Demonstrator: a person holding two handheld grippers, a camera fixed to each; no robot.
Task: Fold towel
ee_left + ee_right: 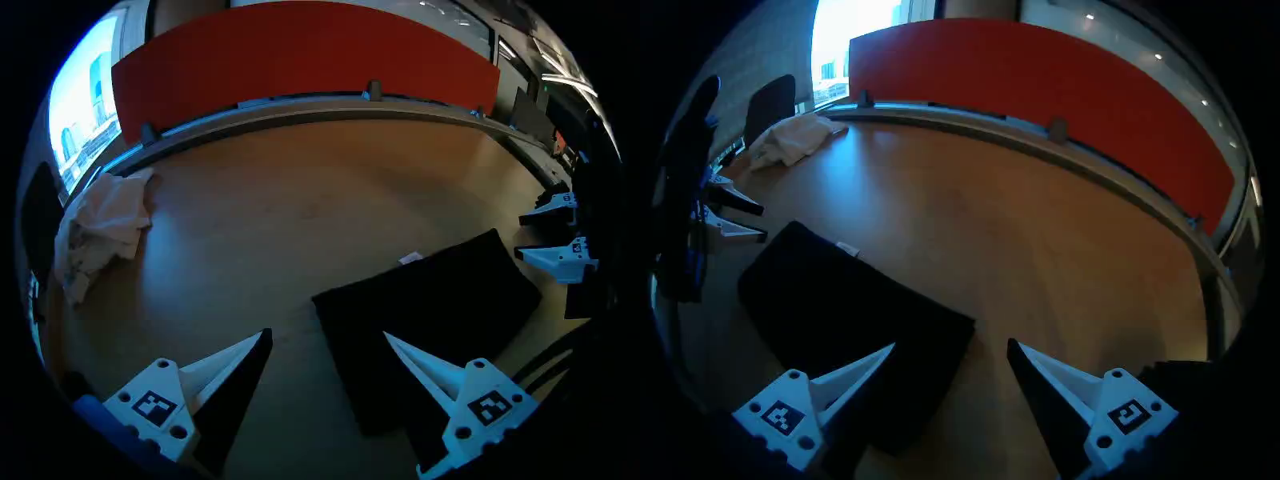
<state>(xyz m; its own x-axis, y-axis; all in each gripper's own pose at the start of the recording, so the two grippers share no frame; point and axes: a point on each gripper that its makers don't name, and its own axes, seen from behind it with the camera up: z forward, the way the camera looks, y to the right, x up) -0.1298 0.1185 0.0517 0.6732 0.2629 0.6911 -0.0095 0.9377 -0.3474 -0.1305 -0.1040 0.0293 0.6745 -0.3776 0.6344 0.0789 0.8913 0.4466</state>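
Down at the lower right of the left gripper view, the black towel (pixel 432 312) lies flat on the wooden table (pixel 320 200). The left gripper (pixel 327 334) hangs at its edge, tongs apart and gripping nothing. Likewise the right gripper (pixel 951 344) is spread wide in its own view, the towel at lower left; a crumpled white cloth (pixel 100 224) sits upper left

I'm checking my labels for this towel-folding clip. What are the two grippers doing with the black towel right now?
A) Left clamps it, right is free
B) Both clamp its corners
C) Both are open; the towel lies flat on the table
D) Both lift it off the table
C: the left gripper and the right gripper both stand open with nothing between their fingers, and the black towel lies flat on the wooden table.
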